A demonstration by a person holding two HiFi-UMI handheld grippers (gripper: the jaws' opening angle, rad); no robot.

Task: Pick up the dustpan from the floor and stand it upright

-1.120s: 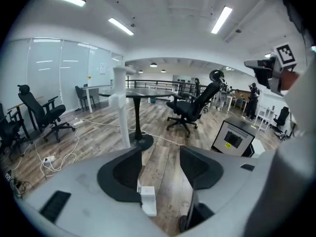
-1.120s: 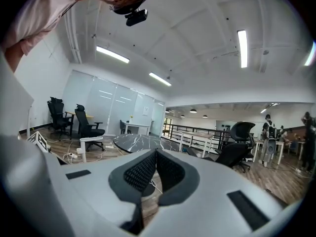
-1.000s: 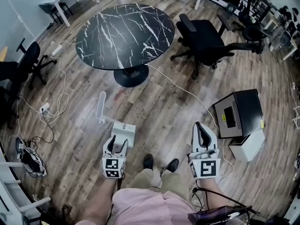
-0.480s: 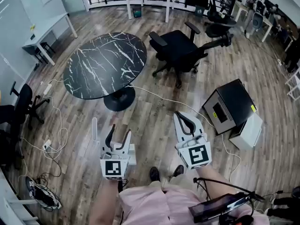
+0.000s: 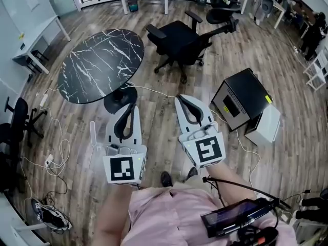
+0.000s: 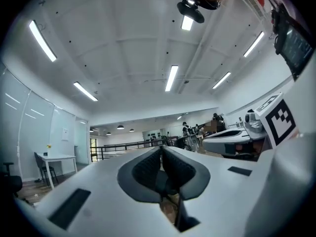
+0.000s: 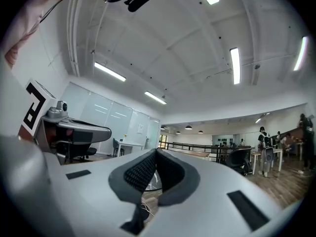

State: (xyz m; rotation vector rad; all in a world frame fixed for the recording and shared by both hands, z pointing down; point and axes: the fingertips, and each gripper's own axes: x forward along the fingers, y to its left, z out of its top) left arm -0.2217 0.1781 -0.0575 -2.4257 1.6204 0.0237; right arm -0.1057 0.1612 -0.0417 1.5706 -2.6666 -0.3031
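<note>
Jaws together, left tool (image 5: 132,106) and right tool (image 5: 179,98) hang above floor (image 5: 159,133) beside dustpan (image 5: 93,132).

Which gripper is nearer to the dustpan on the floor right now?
Left. The left gripper is held up just right of the dustpan, overlapping part of it in the head view. The right gripper is held up farther right, beyond the left one.

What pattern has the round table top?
The table top is black with white veins; head view.
</note>
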